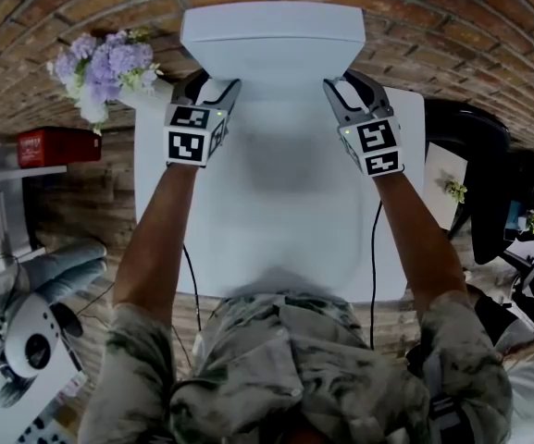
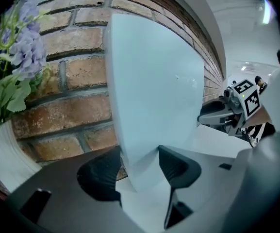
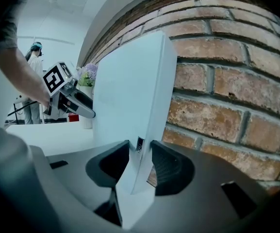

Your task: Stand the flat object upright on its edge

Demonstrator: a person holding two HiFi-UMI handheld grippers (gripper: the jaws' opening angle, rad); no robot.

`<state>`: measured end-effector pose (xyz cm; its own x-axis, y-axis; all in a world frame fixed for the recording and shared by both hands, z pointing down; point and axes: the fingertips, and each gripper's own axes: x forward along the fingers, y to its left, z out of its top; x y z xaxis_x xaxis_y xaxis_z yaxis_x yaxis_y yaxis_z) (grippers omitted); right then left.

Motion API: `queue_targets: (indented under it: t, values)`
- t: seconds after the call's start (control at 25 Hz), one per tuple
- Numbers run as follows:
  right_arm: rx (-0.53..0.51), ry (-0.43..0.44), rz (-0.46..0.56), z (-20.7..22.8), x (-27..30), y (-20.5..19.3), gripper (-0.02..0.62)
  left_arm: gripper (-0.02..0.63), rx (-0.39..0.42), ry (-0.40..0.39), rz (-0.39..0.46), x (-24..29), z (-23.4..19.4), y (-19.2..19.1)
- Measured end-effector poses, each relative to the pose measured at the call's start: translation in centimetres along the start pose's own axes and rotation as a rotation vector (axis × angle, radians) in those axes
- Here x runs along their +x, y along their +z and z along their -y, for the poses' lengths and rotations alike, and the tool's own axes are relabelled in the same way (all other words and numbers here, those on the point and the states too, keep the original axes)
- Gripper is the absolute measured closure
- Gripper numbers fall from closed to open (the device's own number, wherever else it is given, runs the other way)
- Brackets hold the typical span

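The white counter (image 1: 276, 239) runs ahead of me to the brick wall (image 1: 433, 26). The flat white panel (image 1: 271, 40) stands at its far end, just in front of the bricks and close to upright on its long lower edge. Its long axis runs side to side across my reach. My left claw (image 1: 209, 89) is clamped on the left end and my right claw (image 1: 345, 89) on the right end, pads on both faces. Neither arm is nearer, so I judge the release must be even.
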<state>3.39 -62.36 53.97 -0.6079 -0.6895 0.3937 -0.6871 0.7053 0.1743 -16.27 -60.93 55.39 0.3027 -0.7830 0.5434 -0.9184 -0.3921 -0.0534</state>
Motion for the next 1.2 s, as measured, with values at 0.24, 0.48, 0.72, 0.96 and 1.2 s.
queue_targets:
  t: [0.24, 0.48, 0.72, 0.96, 1.2]
  values:
    - [0.016, 0.000, -0.002, 0.1, 0.0, -0.1, 0.418, 0.347, -0.006, 0.020, -0.025, -0.1, 0.0, -0.4]
    - [0.069, -0.009, -0.015, 0.2, -0.2, -0.1, 0.380, 0.347, -0.051, 0.056, -0.017, -1.1, -0.2, -0.4]
    - [0.085, -0.027, -0.018, 0.1, -1.6, -0.4, 0.370, 0.347, -0.068, 0.082, -0.018, -2.8, -0.5, -0.9]
    - [0.097, -0.029, -0.025, -1.2, -3.6, -1.1, 0.373, 0.347, -0.082, 0.089, -0.005, -5.3, 0.5, -1.7]
    - [0.106, -0.028, -0.032, -3.8, -6.5, -1.6, 0.380, 0.347, -0.106, 0.072, 0.015, -8.8, 2.7, -2.9]
